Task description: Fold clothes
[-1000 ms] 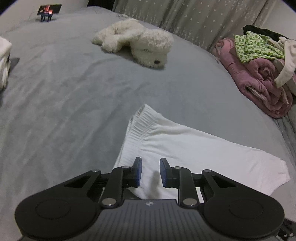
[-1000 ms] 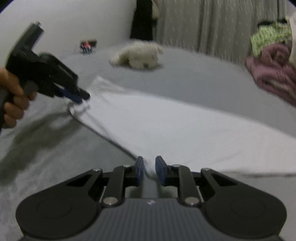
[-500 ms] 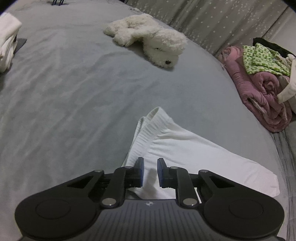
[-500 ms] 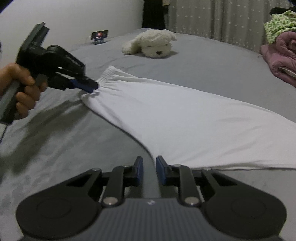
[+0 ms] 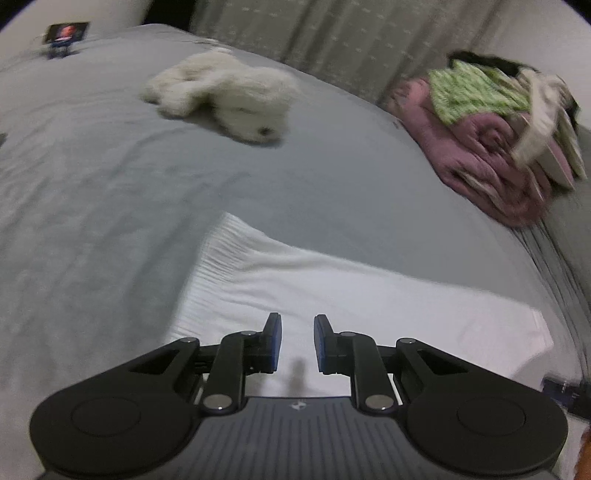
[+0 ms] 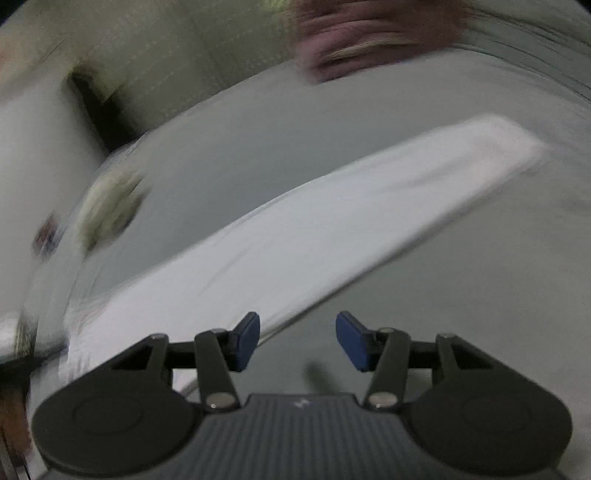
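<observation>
A white garment (image 5: 369, 295) with a ribbed elastic waistband (image 5: 221, 251) lies spread flat on the grey bed (image 5: 110, 184). My left gripper (image 5: 297, 325) hovers low over its near waistband end. Its jaws stand a narrow gap apart with white cloth between them. In the blurred, tilted right wrist view the same garment (image 6: 295, 229) runs as a long white strip across the bed. My right gripper (image 6: 297, 325) is open at the strip's near edge, with only grey sheet between its fingers.
A white plush toy (image 5: 229, 96) lies at the back of the bed. A rolled pink blanket (image 5: 491, 162) with a green patterned cloth (image 5: 476, 88) sits at the right edge. A phone on a stand (image 5: 64, 35) is far left. Curtains hang behind.
The garment has come down from hanging between the two grippers to lying flat. My right gripper has let go, opened wide and swung sideways. The left wrist view dropped lower.
</observation>
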Tool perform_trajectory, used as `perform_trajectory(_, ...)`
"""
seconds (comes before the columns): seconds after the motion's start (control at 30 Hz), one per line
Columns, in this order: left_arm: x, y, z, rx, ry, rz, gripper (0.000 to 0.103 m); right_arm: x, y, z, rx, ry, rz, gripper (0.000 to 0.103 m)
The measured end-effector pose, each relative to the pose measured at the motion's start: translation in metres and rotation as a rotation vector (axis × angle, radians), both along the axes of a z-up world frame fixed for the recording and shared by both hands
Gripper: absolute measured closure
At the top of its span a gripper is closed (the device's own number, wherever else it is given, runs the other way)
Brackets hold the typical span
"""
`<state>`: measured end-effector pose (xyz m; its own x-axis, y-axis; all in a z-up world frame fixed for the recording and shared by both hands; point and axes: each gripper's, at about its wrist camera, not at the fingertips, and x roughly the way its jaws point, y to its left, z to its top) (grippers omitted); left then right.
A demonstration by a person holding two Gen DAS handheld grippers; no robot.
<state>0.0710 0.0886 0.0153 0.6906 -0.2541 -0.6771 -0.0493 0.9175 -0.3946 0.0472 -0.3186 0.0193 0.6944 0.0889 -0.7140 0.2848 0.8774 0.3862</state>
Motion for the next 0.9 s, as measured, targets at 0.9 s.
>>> perform_trajectory(0.9, 0.006, -0.048, -0.022, 0.154, -0.017, -0.127, 0.085, 0.095, -0.225, -0.037, -0.211, -0.029, -0.26, 0.06)
